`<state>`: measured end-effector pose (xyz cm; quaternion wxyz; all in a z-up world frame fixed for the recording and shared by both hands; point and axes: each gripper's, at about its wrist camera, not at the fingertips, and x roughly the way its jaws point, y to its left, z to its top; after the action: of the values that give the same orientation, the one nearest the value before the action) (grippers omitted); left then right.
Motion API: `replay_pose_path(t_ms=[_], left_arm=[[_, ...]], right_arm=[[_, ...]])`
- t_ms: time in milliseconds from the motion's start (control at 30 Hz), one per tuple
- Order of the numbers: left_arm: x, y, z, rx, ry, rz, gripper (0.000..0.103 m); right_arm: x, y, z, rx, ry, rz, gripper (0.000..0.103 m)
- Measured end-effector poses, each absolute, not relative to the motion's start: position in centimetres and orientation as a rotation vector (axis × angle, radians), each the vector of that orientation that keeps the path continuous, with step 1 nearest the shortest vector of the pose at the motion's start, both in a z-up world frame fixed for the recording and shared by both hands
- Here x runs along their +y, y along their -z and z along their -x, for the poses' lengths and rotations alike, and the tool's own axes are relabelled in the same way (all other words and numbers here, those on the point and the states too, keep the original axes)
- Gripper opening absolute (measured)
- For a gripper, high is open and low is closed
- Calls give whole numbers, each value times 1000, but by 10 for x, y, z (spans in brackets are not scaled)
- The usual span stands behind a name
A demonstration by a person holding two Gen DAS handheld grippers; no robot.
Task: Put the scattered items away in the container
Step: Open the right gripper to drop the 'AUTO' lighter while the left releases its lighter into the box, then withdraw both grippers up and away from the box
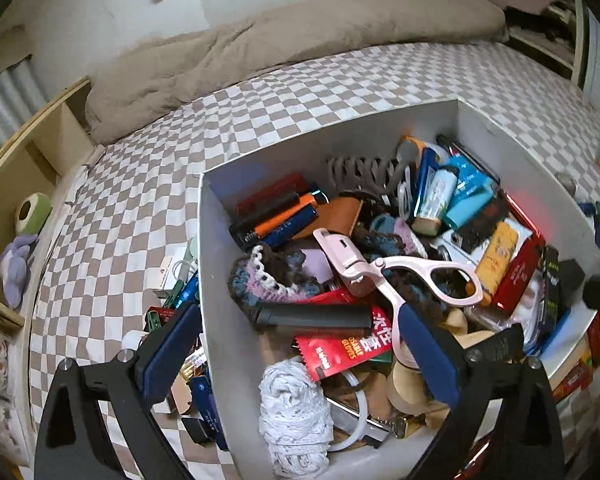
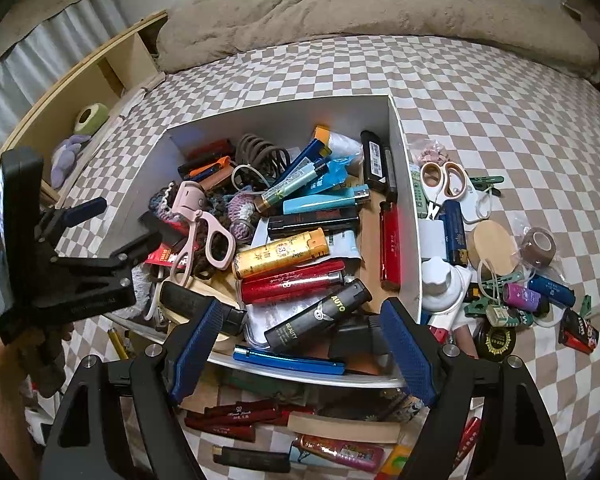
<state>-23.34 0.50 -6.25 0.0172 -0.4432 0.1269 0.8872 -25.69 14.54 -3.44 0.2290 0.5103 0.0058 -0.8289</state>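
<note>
Container point(image 2: 404, 200): a white rectangular box with upright walls and an open top, resting on a bed point(image 2: 480, 92) covered by a brown-and-white checked sheet. The interior is filled nearly to the rim with small items. Contents include a gold lighter point(image 2: 280, 254), a red metallic lighter point(image 2: 292, 284), a black lighter point(image 2: 320, 316) printed with "AUTO", a light-blue lighter point(image 2: 324, 202), a brown hair claw clip point(image 2: 260, 150) at the far wall, crocheted yarn pieces point(image 1: 268, 276) and a red glove packet point(image 1: 344, 348). A pink eyelash curler point(image 1: 384, 276) lies on top of the pile at the left-centre of the box, handles toward the near side.

Left claw point(image 1: 300, 356): jaws wide apart, nothing pressed between the pads. One blue pad point(image 1: 172, 348) sits outside the left wall of the box; the other point(image 1: 428, 356) is over the contents, just beside a curler handle.

Right claw point(image 2: 300, 348): jaws moderately wide, hovering over the near wall of the box, gripping nothing.

Scattered items remain on the sheet to the right of the box: white-handled scissors point(image 2: 448, 184), a round wooden lid point(image 2: 494, 244), a roll of brown tape point(image 2: 538, 246), and a purple battery point(image 2: 520, 296). More lighters point(image 2: 236, 420) lie in front of the near wall.
</note>
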Motion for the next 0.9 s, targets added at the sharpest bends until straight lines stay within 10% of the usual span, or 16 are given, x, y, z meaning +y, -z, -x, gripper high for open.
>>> replay_pose_path(t_ms=[600,733,900], left_arm=[[-3,44,218,79,-2745,1393,100],[-1,36,211,38,-2748,1360,100],[0,27,201,34,-2786,1308,100]], right_arm=[[148,19,250,-14,2355,-1277,82],[147,13,248,-16,2383,-1228,103],[148,10,245,9,2423,-1199,103]])
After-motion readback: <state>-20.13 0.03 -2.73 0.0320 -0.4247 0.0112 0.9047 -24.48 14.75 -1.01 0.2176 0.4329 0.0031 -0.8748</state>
